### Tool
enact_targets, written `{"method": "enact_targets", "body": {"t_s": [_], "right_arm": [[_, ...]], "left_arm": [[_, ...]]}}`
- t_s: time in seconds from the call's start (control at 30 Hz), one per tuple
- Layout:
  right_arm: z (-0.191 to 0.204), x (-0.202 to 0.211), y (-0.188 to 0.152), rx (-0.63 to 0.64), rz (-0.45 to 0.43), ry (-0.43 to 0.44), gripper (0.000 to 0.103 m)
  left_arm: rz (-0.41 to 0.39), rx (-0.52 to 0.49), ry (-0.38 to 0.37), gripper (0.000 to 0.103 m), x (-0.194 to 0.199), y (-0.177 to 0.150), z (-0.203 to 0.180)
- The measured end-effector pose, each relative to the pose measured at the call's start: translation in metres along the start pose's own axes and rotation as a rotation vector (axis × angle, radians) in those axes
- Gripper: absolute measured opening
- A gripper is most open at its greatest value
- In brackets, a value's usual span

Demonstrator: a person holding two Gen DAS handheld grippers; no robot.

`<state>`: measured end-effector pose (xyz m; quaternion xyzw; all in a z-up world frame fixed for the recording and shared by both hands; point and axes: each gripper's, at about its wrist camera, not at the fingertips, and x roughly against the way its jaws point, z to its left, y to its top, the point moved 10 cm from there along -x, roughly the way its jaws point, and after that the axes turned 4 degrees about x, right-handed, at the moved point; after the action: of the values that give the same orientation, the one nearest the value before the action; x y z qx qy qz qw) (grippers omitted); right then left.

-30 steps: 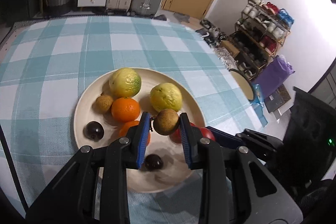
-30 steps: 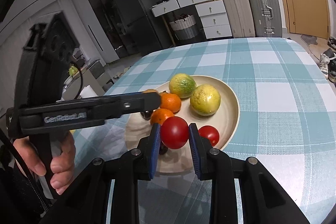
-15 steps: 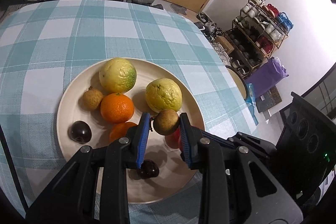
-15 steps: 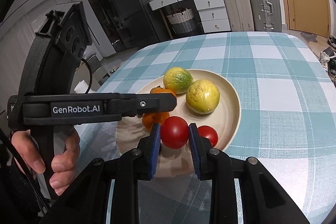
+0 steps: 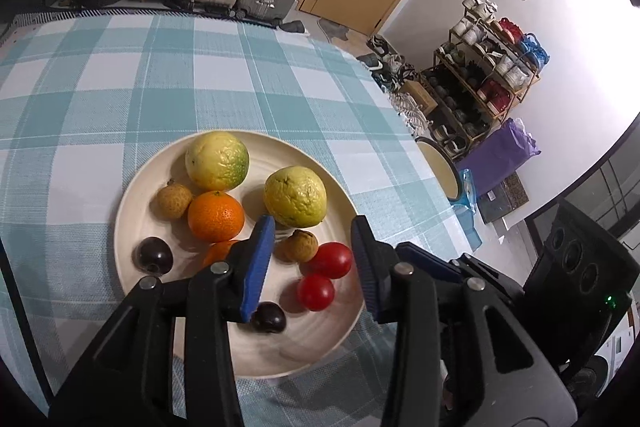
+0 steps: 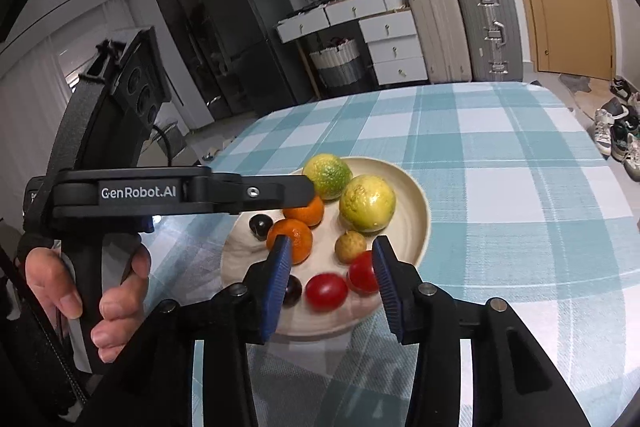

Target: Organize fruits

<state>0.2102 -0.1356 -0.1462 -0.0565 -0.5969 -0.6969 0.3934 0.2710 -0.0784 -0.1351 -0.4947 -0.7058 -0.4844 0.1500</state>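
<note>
Jaws on both grippers have just been opening (nothing between them); you're hovering over the plate (image 5: pixel 132 223), fruit lying directly below.

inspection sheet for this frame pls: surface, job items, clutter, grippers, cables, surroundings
Surface: checked cloth over table.
Job's things: plate holds two green-yellow citrus, two oranges, two brown longans, two red tomatoes, two dark plums.
Clutter: nothing seen on the cloth.
Grippers: left gripper and right gripper open, jaws just been opening, nothing pinched; fruit lies on the plate below them.
Cables: black cable behind left gripper.
Surroundings: suitcases, drawers, door, shoe rack.
</note>
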Motion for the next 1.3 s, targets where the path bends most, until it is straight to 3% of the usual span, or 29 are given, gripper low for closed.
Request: {"method": "enact_targets", "body": {"t_s": [0.23,0.37,0.5,0.57,0.63,0.73,0.93,1.03,1.2,1.3], "right_arm": [[-0.001,0.029,0.009,0.0,-0.082,-0.032,0.051],[0.003,0.045,0.02,0.007,-0.131,-0.045,0.053],[0.011,0.064,0.032,0.022,-0.19,-0.051,0.07],[0.017,0.072,0.038,0.04,-0.219,-0.051,0.075],[0.024,0.078,0.042,0.06,-0.235,-0.054,0.078],[0.032,0.087,0.047,0.074,-0.261,-0.059,0.089],[0.046,0.103,0.05,0.095,-0.298,-0.055,0.097],[0.048,0.108,0.051,0.105,-0.326,-0.087,0.102],[0.05,0.112,0.052,0.108,-0.347,-0.097,0.103],[0.053,0.114,0.051,0.126,-0.356,-0.114,0.103]], "left_arm": [[-0.093,-0.046,0.045,0.041,0.039,0.002,-0.011],[-0.16,-0.065,0.078,0.052,0.067,0.0,-0.015],[-0.205,-0.082,0.125,0.055,0.09,-0.006,-0.017],[-0.232,-0.096,0.165,0.063,0.102,-0.01,-0.017],[-0.262,-0.1,0.209,0.078,0.113,-0.013,-0.017],[-0.297,-0.103,0.247,0.083,0.128,-0.017,-0.018],[-0.37,-0.119,0.337,0.092,0.152,-0.024,-0.017],[-0.399,-0.139,0.341,0.094,0.16,-0.029,-0.02],[-0.446,-0.146,0.35,0.102,0.171,-0.037,-0.02],[-0.467,-0.143,0.331,0.102,0.176,-0.04,-0.021]]}}
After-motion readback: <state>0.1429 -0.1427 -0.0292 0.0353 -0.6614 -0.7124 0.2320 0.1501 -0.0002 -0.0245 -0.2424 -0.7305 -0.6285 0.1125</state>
